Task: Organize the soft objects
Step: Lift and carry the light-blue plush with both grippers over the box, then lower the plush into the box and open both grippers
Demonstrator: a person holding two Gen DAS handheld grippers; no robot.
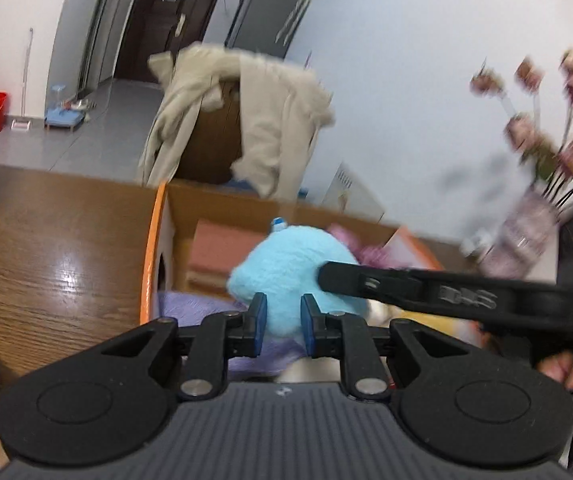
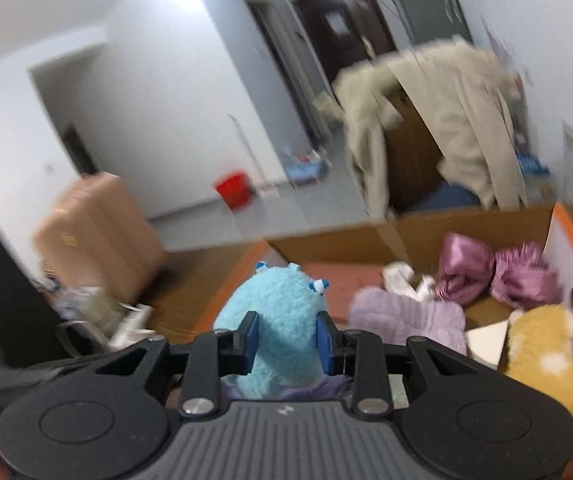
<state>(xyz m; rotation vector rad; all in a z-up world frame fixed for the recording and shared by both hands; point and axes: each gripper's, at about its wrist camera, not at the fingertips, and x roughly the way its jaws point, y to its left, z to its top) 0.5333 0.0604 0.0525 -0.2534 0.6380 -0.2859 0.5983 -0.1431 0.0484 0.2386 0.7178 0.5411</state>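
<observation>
Blue plush, a soft toy (image 1: 290,268), sits pinched between both of my grippers, just above the near end of the open cardboard box (image 1: 222,204).

At nine o'clock in the left wrist view lies the bare wooden worktop (image 1: 46,240). My left gripper (image 1: 282,320) has its blue pads pressed into the toy's lower fur, clamped on it. At three o'clock my right gripper (image 1: 326,274) reaches in sideways, its tip sunk into the same fur.

In the right wrist view my right gripper (image 2: 288,338) is also closed on the blue soft toy (image 2: 274,312), pads squeezing its back. Further toward three o'clock the box already holds a lilac plush (image 2: 410,316), a pink satin bow (image 2: 494,272) and a yellow plush (image 2: 542,364).

I judge the step in hand to be carrying the toy into the box. To do it well I should move both hands together so the fur is not stretched, aim for the bare floor of the box at twelve o'clock, and lower before letting go.
</observation>
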